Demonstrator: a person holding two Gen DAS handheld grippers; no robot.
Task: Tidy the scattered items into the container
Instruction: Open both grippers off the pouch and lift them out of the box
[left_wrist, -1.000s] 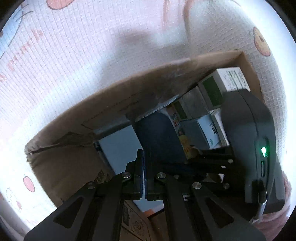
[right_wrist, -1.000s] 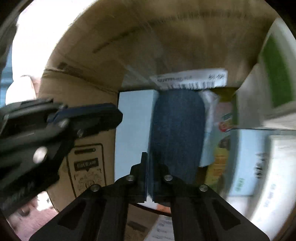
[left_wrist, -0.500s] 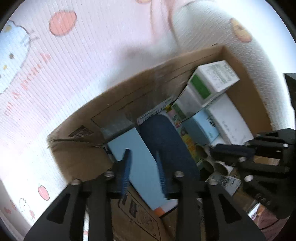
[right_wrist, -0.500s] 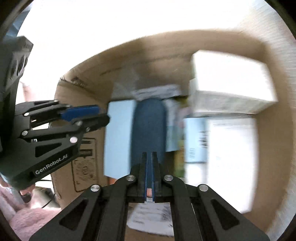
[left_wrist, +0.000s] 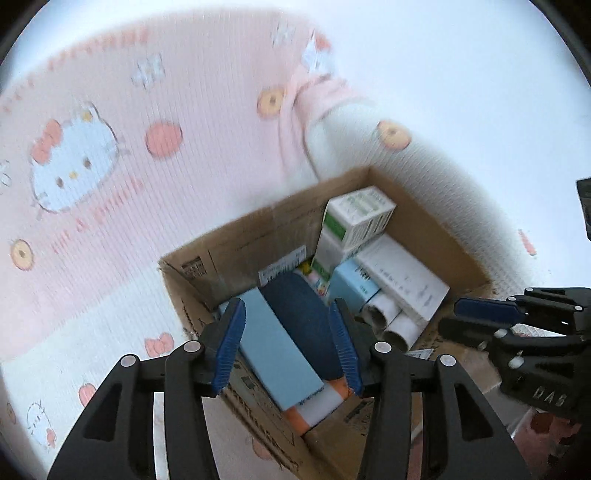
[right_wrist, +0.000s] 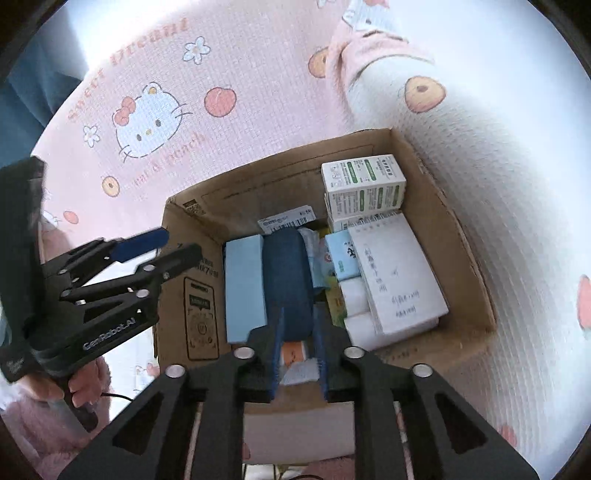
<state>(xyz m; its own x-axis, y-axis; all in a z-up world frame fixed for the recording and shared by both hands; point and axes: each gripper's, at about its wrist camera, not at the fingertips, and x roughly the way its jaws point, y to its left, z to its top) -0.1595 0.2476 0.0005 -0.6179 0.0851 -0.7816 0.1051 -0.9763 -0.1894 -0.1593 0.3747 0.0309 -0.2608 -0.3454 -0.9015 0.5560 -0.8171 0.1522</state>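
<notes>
With both grippers hovering above the brown cardboard box (right_wrist: 424, 177), the left gripper (left_wrist: 288, 347) spread wide and the right gripper (right_wrist: 297, 354) narrowly parted, each empty, packing looks finished (dark blue oval case (right_wrist: 286, 280) lies inside), so next comes checking for strays.

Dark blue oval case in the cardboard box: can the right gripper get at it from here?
Probably yes. The right gripper is open above the dark blue oval case, nothing covers it, and the left gripper hangs off to the side.
</notes>
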